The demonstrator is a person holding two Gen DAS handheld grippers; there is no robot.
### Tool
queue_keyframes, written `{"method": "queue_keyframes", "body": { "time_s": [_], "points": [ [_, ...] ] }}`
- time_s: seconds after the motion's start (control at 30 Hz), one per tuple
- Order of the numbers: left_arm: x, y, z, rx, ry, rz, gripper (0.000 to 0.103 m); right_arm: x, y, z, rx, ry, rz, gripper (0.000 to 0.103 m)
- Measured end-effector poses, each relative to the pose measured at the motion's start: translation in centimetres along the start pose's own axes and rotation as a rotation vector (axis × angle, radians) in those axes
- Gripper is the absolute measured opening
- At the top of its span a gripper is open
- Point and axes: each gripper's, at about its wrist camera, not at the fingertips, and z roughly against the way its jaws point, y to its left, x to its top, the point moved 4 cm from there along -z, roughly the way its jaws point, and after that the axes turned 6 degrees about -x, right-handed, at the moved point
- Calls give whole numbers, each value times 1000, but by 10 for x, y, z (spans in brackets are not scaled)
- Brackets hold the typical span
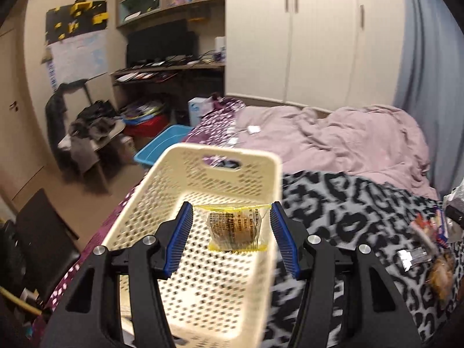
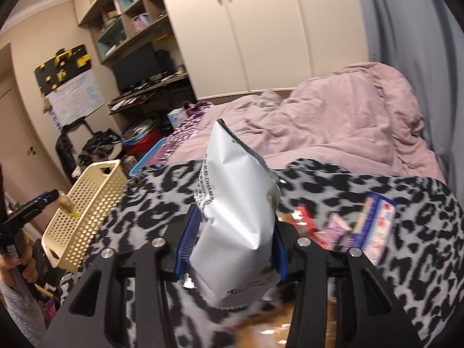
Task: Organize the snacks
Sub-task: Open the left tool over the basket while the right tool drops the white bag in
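Two grippers | left gripper (image 1: 232,235) fingers apart, wrapped cake (image 1: 233,227) between, over basket (image 1: 145,217) | right gripper (image 2: 230,243) fingers clamped on silver bag (image 2: 235,217)

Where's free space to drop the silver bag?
Free: the basket floor nearer the camera than the small wrapped snack at the left gripper, and the leopard blanket between basket and silver bag. Crowded: right of the right gripper, where the snack pile lies.

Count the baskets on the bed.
1: a cream basket at the left edge of the spotted blanket, under the left claw. None other shows; blur may hide more.
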Motion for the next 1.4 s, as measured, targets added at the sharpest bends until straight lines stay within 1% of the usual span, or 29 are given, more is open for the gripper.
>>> {"method": "queue_keyframes", "body": {
  "time_s": [0.1,0.13,0.17,0.2,0.23,0.3,0.53,0.67,0.73,0.83,1.07,1.2,1.27,1.4],
  "points": [
    [-8,18,-5,27,25,23,59,1,24,-4,32,8,34,46],
    [-11,24,-4,32,31,32,69,1,30,-6,40,11,43,46],
    [-14,27,-4,38,34,42,86,0,39,-8,52,16,56,46],
    [-15,31,-3,44,30,54,94,0,48,-10,63,20,68,46],
    [-16,37,0,51,18,66,100,0,55,-11,70,23,78,46],
    [-18,44,3,62,5,75,100,-1,72,-15,90,32,101,46],
    [-27,63,5,90,3,110,100,-5,127,-28,160,61,168,46],
    [-31,71,11,108,-8,125,101,-8,166,-34,214,75,208,46],
    [-33,76,16,126,-21,133,101,-9,185,-35,241,80,227,46],
    [-37,83,28,158,-52,143,101,-13,223,-37,298,90,269,46],
    [-42,97,53,251,-106,118,101,-29,294,-46,391,131,346,46],
    [-47,103,58,296,-114,112,101,-41,327,-54,425,158,394,47],
    [-49,108,58,297,-108,124,101,-47,340,-59,429,166,414,51],
    [-53,116,57,290,-101,162,101,-53,357,-65,425,163,441,52]
  ]
}}
